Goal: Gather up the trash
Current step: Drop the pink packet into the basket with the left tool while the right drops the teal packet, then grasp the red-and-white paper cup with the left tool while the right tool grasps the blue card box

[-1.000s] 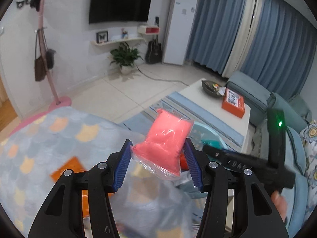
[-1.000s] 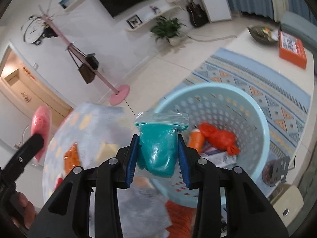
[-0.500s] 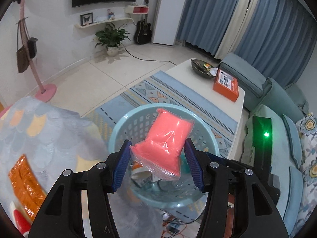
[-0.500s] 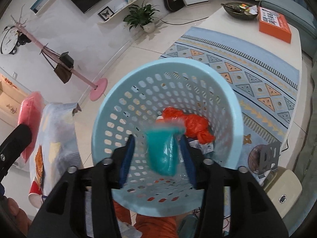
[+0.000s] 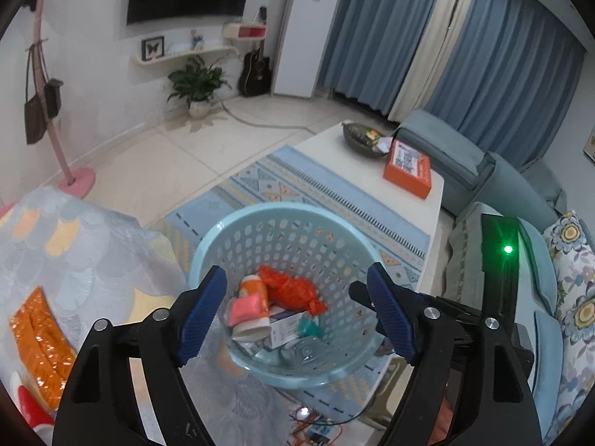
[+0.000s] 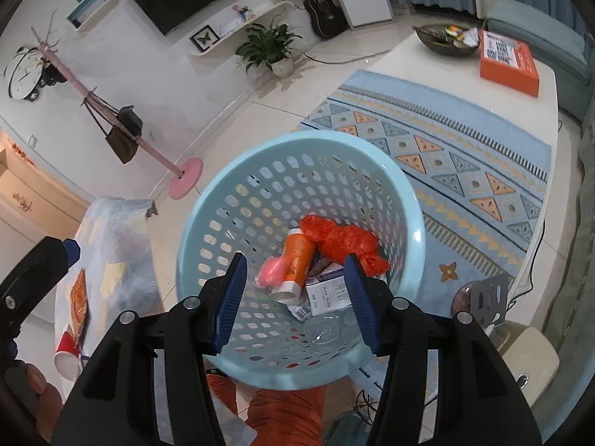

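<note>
A light blue perforated basket (image 5: 223,230) (image 6: 241,171) stands on the floor below both grippers. Inside lie a pink pouch (image 5: 243,306) (image 6: 271,271), an orange bottle (image 5: 256,290) (image 6: 295,256), a crumpled orange bag (image 5: 290,288) (image 6: 342,241), a white box (image 6: 329,293) and a teal pouch (image 5: 308,325). My left gripper (image 5: 295,314) is open and empty above the basket. My right gripper (image 6: 293,303) is open and empty above it too.
A table with a scale-patterned cloth (image 5: 67,245) (image 6: 111,245) stands left of the basket, with an orange packet (image 5: 37,345) on it. A white coffee table (image 5: 372,171) with an orange box (image 5: 409,167) stands beyond, on a patterned rug (image 6: 446,156). A sofa (image 5: 520,204) is at the right.
Both grippers moved over the basket and opened. The teal pouch dropped in first, then the pink pouch; both now lie in the basket.
</note>
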A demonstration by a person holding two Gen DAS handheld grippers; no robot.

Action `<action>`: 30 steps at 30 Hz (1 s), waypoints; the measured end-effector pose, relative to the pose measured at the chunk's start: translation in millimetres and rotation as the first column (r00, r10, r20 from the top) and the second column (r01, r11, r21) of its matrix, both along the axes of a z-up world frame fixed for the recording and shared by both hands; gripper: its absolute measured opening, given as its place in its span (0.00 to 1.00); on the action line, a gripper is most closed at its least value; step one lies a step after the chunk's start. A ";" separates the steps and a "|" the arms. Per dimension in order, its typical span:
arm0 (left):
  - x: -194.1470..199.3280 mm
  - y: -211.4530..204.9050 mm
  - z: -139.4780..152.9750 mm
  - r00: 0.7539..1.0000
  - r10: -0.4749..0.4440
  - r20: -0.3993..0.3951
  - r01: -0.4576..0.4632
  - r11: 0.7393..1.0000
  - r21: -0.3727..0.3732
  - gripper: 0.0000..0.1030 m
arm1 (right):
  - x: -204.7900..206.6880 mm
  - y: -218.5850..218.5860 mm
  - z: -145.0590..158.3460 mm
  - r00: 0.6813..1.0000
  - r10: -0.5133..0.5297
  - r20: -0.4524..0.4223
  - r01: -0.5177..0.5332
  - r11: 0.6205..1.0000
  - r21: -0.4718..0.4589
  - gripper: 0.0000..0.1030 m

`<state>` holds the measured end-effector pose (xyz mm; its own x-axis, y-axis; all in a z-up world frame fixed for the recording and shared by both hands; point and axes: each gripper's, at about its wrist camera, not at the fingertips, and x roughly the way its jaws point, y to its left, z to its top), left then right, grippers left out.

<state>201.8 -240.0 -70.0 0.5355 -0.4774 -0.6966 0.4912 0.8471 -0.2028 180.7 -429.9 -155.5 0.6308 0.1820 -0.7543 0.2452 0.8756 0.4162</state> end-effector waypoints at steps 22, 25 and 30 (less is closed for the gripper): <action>-108.2 138.1 97.2 0.942 0.220 0.254 -0.210 0.976 -0.064 0.81 | -49.2 160.4 103.9 0.902 0.357 0.242 -0.329 0.932 -0.151 0.72; -115.5 161.7 101.7 0.916 0.283 0.284 -0.281 0.958 -0.050 0.83 | -58.0 186.5 104.6 0.880 0.412 0.235 -0.374 0.908 -0.190 0.73; -108.6 206.2 79.1 0.903 0.364 0.228 -0.369 0.929 -0.023 0.84 | -69.4 226.0 88.9 0.856 0.484 0.181 -0.445 0.869 -0.218 0.73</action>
<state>93.2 -33.7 9.1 0.8130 -0.2045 -0.5452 0.1756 0.9788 -0.1054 111.3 -203.9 -66.5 0.6573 0.3835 -0.6488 -0.2891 0.9233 0.2529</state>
